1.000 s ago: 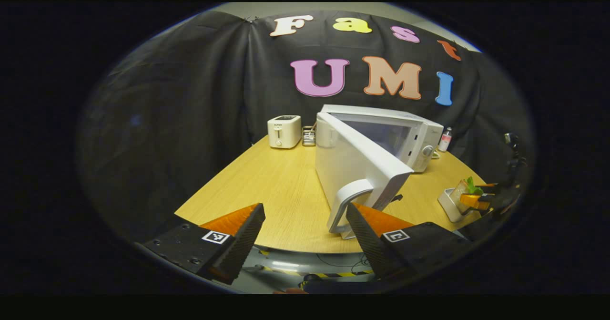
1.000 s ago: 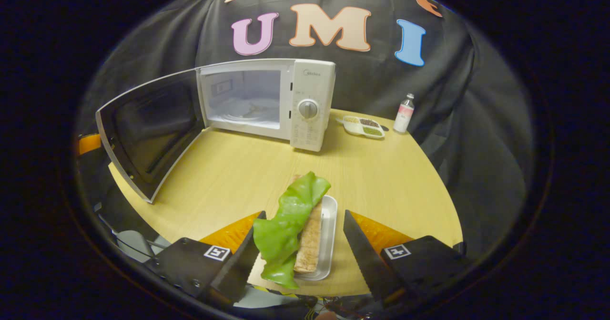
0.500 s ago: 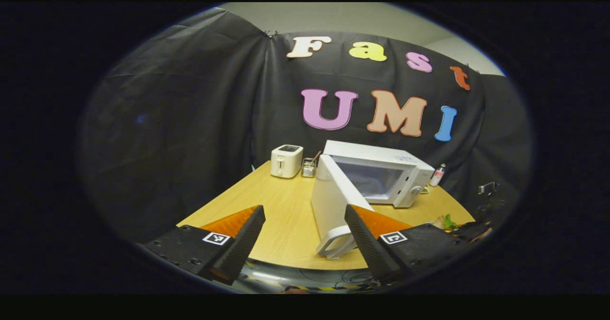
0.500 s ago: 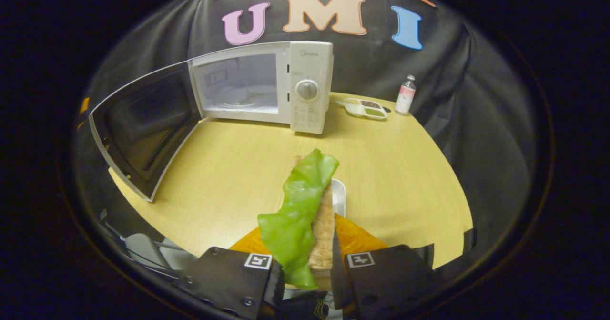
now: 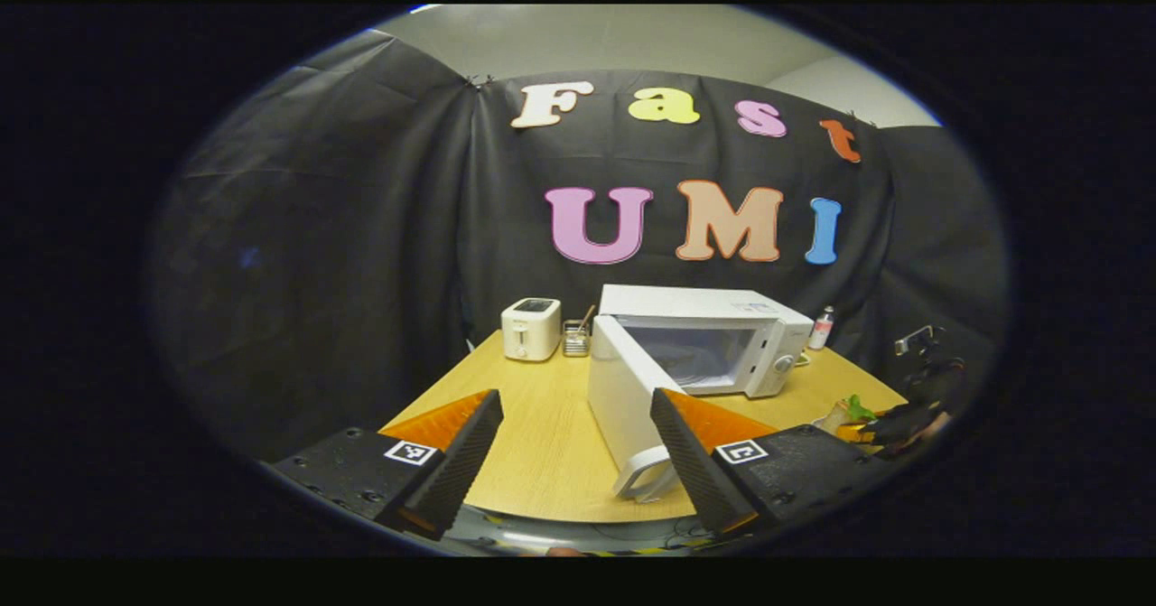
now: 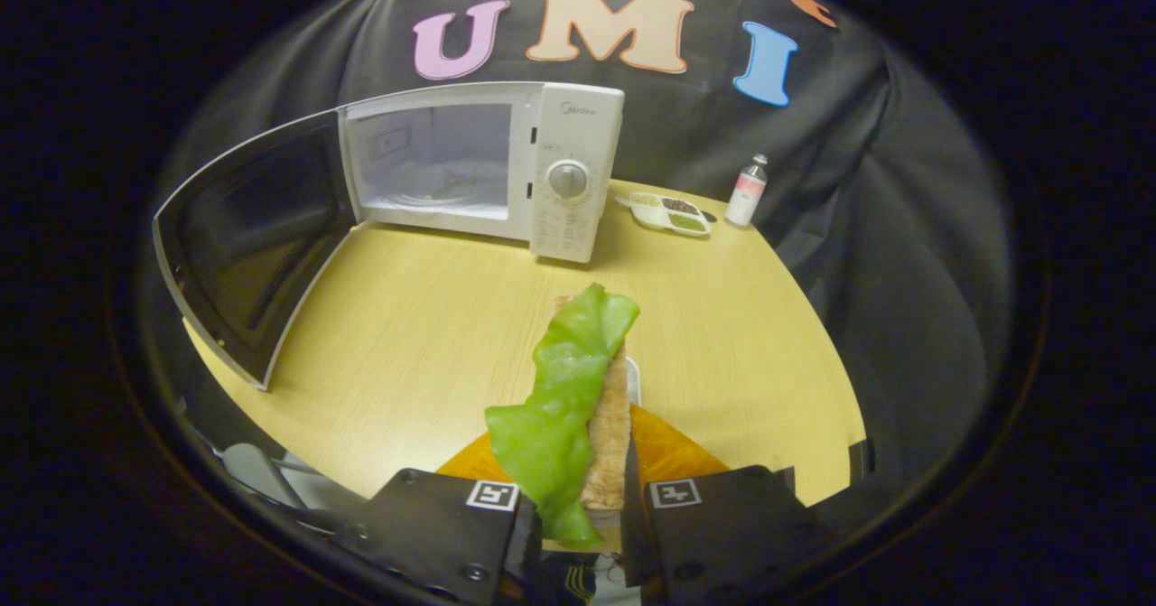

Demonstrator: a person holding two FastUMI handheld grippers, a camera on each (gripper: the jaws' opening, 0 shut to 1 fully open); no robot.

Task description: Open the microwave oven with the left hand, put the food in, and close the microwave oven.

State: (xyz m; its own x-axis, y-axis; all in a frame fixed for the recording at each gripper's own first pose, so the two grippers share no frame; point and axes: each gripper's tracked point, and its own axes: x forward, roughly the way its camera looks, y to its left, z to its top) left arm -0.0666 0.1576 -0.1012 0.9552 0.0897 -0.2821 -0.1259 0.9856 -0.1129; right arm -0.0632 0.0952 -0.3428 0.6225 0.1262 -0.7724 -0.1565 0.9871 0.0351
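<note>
One microwave oven [image 6: 506,168] stands at the far side of the round wooden table [image 6: 433,335], and its door [image 6: 248,240] is swung wide to the left, the cavity with one glass turntable [image 6: 447,192] in plain sight. In the right gripper view the right gripper [image 6: 582,516] has its two fingers pressed in on the near end of the food: one slice of bread [image 6: 612,430] with one green lettuce leaf [image 6: 564,389] draped along it. The food hangs over the near part of the table, well apart from the oven mouth, with one white tray [image 6: 634,380] peeking out just behind it. To the right of the oven sit one divided dish [image 6: 666,211] holding three fillings and one small bottle [image 6: 746,191].

Over to the left gripper view: the left gripper [image 5: 574,461] is spread wide, nothing between its fingers, off the near edge of the table. The door's handle [image 5: 643,482] shows just beside its right finger; whether they touch I cannot tell. One white toaster [image 5: 530,328] and one small rack [image 5: 574,338] stand at the far left.
</note>
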